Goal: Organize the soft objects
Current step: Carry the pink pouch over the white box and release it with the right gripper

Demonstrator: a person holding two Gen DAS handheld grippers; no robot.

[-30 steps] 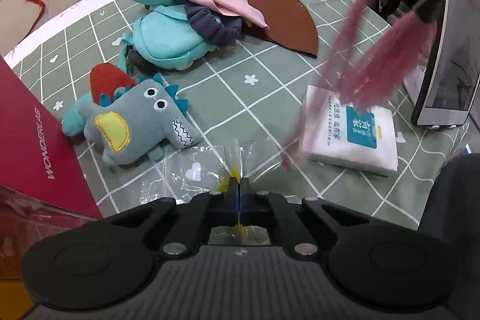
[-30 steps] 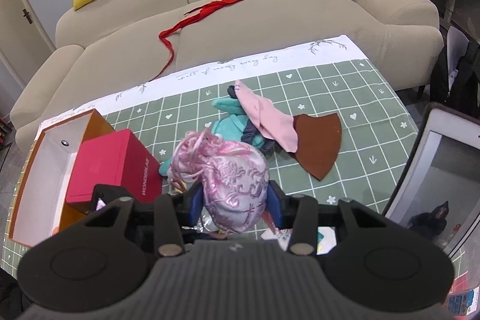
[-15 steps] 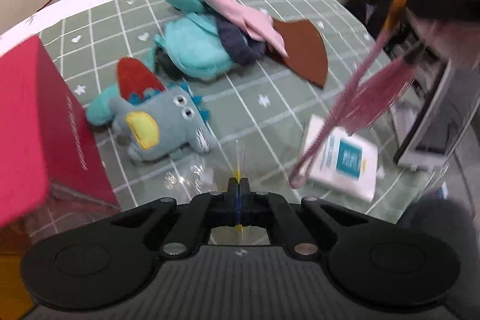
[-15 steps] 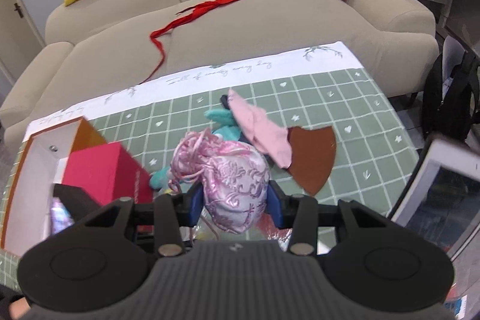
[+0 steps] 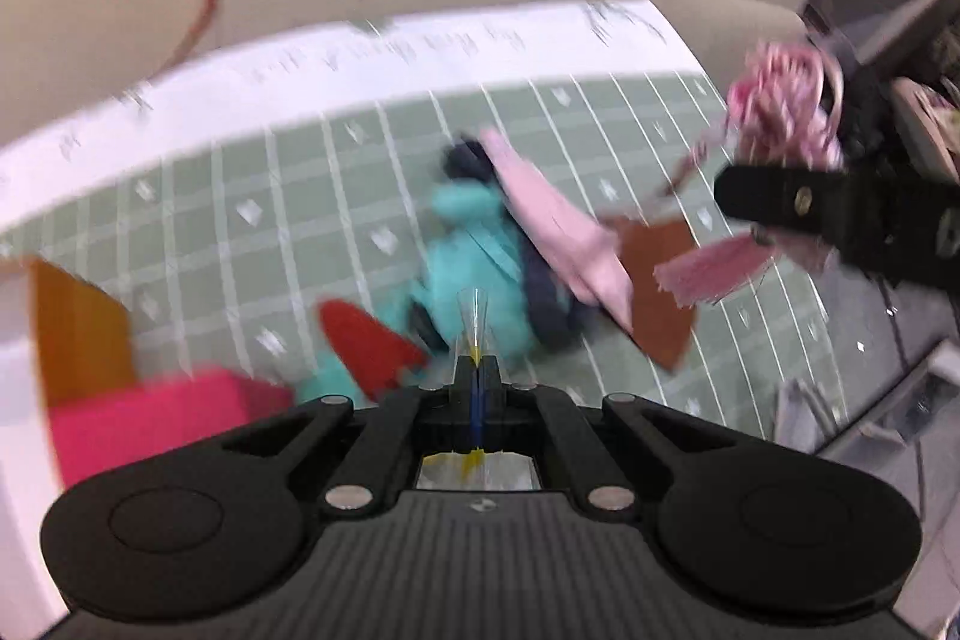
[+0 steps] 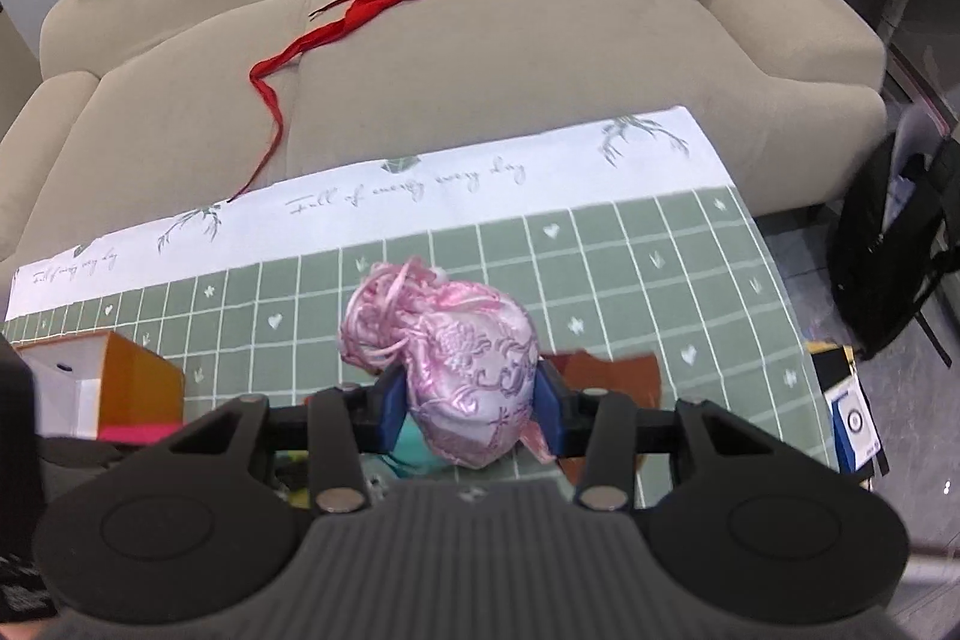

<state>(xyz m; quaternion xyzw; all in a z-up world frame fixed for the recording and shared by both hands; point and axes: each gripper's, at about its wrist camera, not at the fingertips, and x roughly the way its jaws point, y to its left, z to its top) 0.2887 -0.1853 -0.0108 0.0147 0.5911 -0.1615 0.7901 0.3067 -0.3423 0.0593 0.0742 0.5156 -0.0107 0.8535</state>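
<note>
The right claw [image 6: 474, 403] was clamped on a pink brocade drawstring pouch [image 6: 456, 364], its blue pads [image 6: 393, 400] pressing either flank at mid-body, probably so the soft bag would bulge rather than slip while it was carried above the bench [image 6: 630, 268]; its cords bunched at the top, toward 11 o'clock of the bag. The left claw [image 5: 477, 370] was pressed together on a thin clear plastic bag [image 5: 474, 307] with a yellow strip, pinched by an edge, which suggested it was being lifted to be opened as a container. In the left view the pouch's pink tassel [image 5: 708, 274] dangled at 3 o'clock beneath the right claw's black finger. Just past the left claw, a teal plush [image 5: 474, 274] lay heaped with a dark sock and a pink cloth [image 5: 558, 232], a brown felt piece [image 5: 660, 298] touching them at 3 o'clock, all unsorted on the green checked cloth. At 9 o'clock stood a pink box [image 5: 150, 418] and an open orange-walled box [image 6: 138, 382], likely destinations. Farthest off, a red ribbon [image 6: 360, 10] trailed across the beige sofa [image 6: 540, 58] at 12 o'clock.
</note>
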